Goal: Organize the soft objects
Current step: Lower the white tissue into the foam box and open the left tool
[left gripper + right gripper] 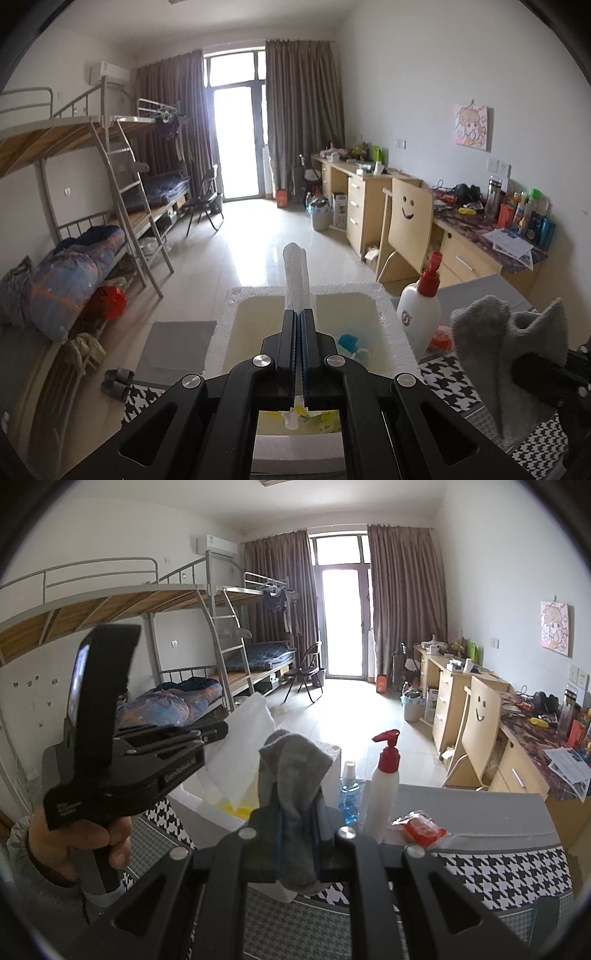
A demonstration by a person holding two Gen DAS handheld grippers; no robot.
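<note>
Over the foam box [391, 325] both grippers are loaded, so we're mid-task, I'd say, with nothing soft visibly settled inside yet. Biggest first: one white foam box on the checked cloth [498, 871], its floor showing only a small blue thing [349, 341] I can't identify.

Next, the left gripper [298, 314], jaws clenched tight on one white tissue pack [295, 273], which sticks up out of the fingers right above the box. From the right camera that same pack [245, 746] hangs over the box's near corner, and the person's hand [79, 840] grips the handle below.

Then the right gripper [297, 812], jaws pinched on one grey sock [291, 771], held up beside the box, not yet over it; the left camera catches the sock [506, 339] off to the right.

Count so far: two soft things, both in the air, both to be placed. Hard bystanders: one white pump bottle [384, 794], one blue bottle [349, 801], one red packet [421, 829] lying on the table.
</note>
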